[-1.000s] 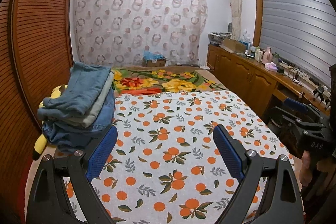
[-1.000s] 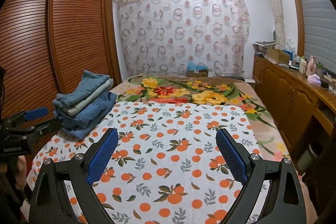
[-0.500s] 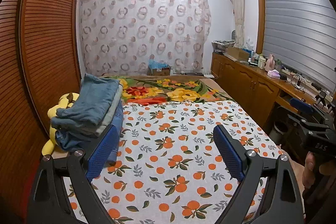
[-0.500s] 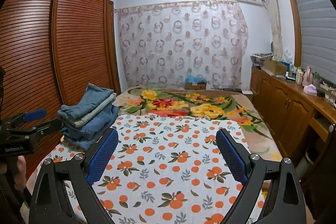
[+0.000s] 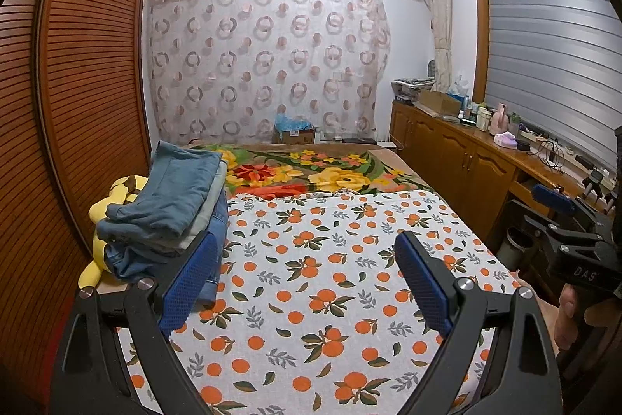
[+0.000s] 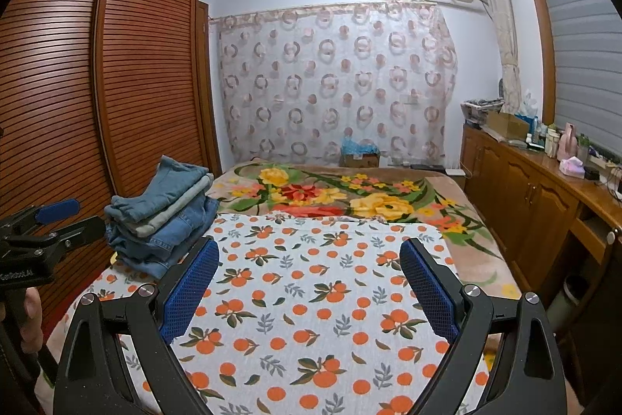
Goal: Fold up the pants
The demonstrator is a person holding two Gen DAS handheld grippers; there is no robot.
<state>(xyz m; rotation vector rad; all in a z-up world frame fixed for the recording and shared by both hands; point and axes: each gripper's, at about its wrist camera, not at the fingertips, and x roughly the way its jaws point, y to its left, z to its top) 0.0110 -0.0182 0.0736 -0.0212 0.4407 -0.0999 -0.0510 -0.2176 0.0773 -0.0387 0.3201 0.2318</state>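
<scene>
In the left wrist view, the left gripper (image 5: 307, 282) is hovering above the bed with its jaws standing wide apart and nothing between them. Under it, an orange-print sheet (image 5: 334, 298) is lying flat over the near part of the bed. Beyond the sheet, a floral blanket (image 5: 311, 174) is covering the far part. The pants (image 5: 171, 209) are sitting in a folded stack at the left edge of the bed, beside the wardrobe (image 5: 81, 96), with the lowest pair resting on the sheet's corner. The left blue pad (image 5: 190, 282) is overlapping the stack's near edge in the picture; whether it is touching cannot be told. A yellow toy (image 5: 105, 209) is peeking out behind and under the stack. At the right edge, the right gripper (image 5: 563, 216) is showing side-on, with a hand (image 5: 571, 314) wrapping its handle; from here its jaws cannot be judged. A cabinet (image 5: 466, 162) is running along the right wall, cluttered on top.

In the right wrist view, the right gripper (image 6: 309, 284) is hanging over the sheet (image 6: 311, 298), jaws spread wide and holding nothing. The pants (image 6: 163, 216) are lying stacked at the left, just beyond the left pad (image 6: 192, 286). The left gripper (image 6: 50, 224) is sticking in from the left edge, near the stack but apart from it, its fingers parted. A curtain (image 6: 334, 80) is hanging across the far wall.
</scene>
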